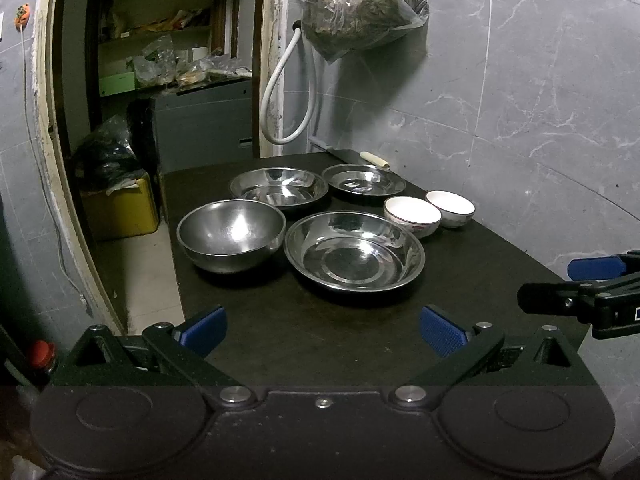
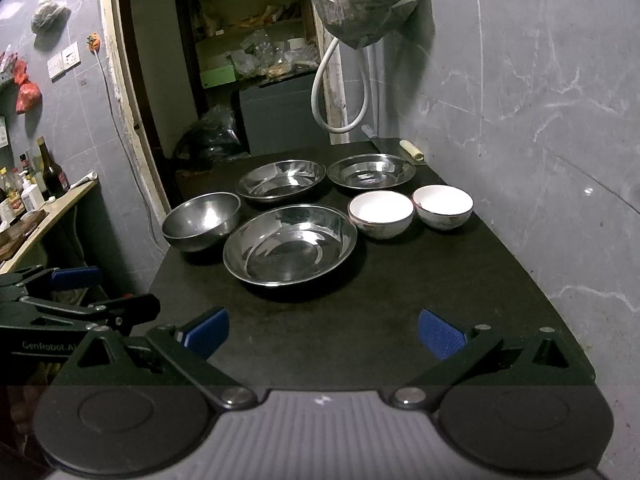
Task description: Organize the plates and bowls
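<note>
While both grippers are hovering over the near end of the dark table (image 1: pixel 460 280), the left gripper (image 1: pixel 322 330) and right gripper (image 2: pixel 322 330) are holding their fingers spread wide, grasping nothing. Farther along the table, three steel plates (image 1: pixel 354 252), a steel bowl (image 1: pixel 231 234) and two white bowls (image 1: pixel 412 216) are sitting unstacked, grouped closely together.

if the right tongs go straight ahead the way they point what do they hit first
Probably the nearest steel plate: it lies right ahead of the open right tongs, with only bare table between. Height above the table is unclear.
</note>
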The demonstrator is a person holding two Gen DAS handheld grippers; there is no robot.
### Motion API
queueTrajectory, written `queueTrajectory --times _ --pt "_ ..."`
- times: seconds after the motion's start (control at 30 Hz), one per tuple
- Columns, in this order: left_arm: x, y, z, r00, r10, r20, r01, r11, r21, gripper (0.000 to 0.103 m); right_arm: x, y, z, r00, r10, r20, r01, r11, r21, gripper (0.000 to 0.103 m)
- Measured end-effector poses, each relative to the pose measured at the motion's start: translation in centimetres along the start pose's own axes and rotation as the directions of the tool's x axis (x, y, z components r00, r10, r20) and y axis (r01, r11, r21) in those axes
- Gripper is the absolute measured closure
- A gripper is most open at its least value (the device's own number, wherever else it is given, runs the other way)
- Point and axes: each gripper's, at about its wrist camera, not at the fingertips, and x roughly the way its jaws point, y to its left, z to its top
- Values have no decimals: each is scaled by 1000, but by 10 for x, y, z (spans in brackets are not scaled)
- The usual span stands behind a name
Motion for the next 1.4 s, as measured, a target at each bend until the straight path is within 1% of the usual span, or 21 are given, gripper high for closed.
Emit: queueTrajectory --times 0.8,1.4 --pt "5 -2 0 1000 -9 -7 9 1000 7 1 2 2 -1 1000 -7 -1 7 1000 2 0" --pt "30 0 3 998 -2 -71 1 1000 -5 1 16 -6 2 1000 11 -27 -10 1000 6 0"
